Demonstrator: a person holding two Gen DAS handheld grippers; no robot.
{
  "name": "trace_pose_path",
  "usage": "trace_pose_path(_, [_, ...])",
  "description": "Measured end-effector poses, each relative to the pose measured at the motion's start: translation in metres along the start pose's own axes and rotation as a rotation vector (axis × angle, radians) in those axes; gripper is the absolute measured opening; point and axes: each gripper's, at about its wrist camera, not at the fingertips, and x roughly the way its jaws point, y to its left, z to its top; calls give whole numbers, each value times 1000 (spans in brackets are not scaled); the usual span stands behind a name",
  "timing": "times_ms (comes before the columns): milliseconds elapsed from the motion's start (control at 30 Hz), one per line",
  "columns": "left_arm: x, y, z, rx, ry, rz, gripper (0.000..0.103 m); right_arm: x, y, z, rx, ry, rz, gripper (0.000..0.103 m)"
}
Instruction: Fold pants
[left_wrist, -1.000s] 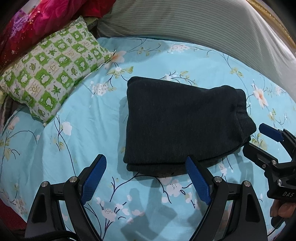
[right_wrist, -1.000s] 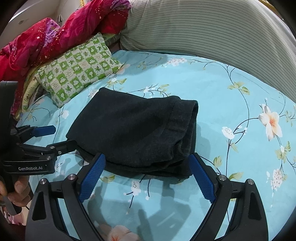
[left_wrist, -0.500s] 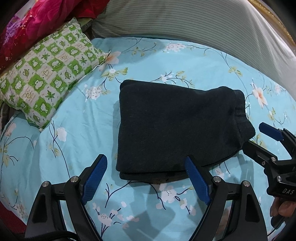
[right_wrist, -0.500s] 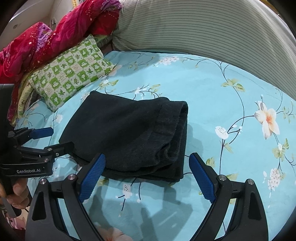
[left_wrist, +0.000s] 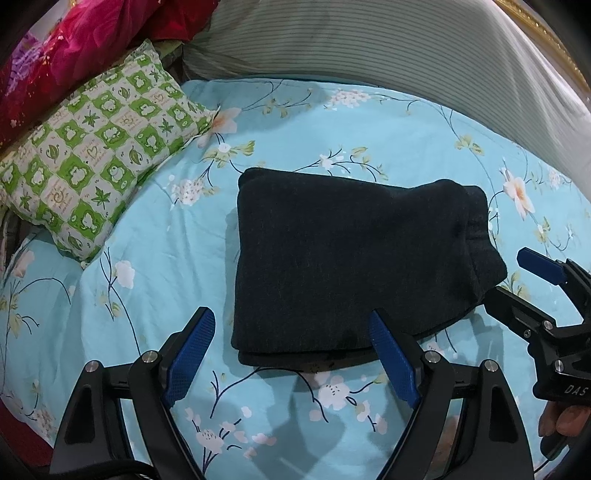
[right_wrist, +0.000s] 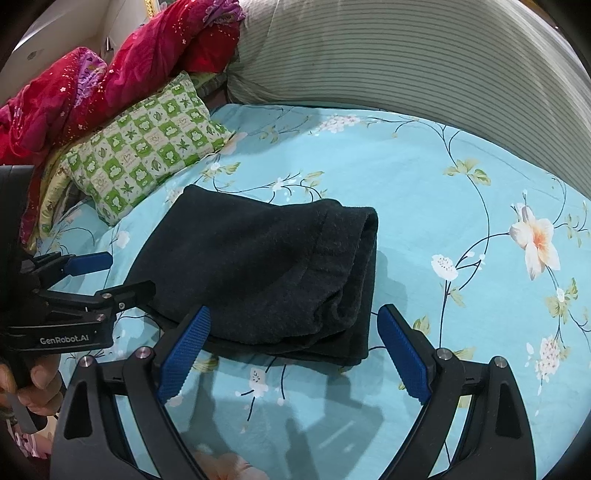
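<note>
We see a bed (left_wrist: 406, 122) under a blue flowered sheet, a striped bolster (left_wrist: 369, 48) at twelve o'clock and a green checked pillow (left_wrist: 96, 155) at ten. The dark pants (left_wrist: 347, 266) lie mid-bed as a compact, layered rectangle. The left gripper (left_wrist: 291, 358) and right gripper (right_wrist: 291, 354) hover at its six o'clock edge, jaws spread wide, empty. We judge folding nearly finished; next, perhaps only squaring edges.

Even indoor light, soft foreground shadows, sharp focus, fisheye-curved dark edges.

Left tool (left_wrist: 291, 356) and right tool (right_wrist: 293, 352) apparently gape wide, empty
</note>
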Motion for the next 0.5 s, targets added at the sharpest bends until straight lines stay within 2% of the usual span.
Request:
trace_pose_path(133, [1,1,2,-20,15,-9,86,-2,-1,1,7,-3,0,92])
trace_pose_path(267, [-3,-6,1,19,-11,27,86,-3,-1,1,6,-2,1,92])
trace_pose_path(500, [-1,-9,0,13,1,21,86,-4,-3,1,7,0,4,92])
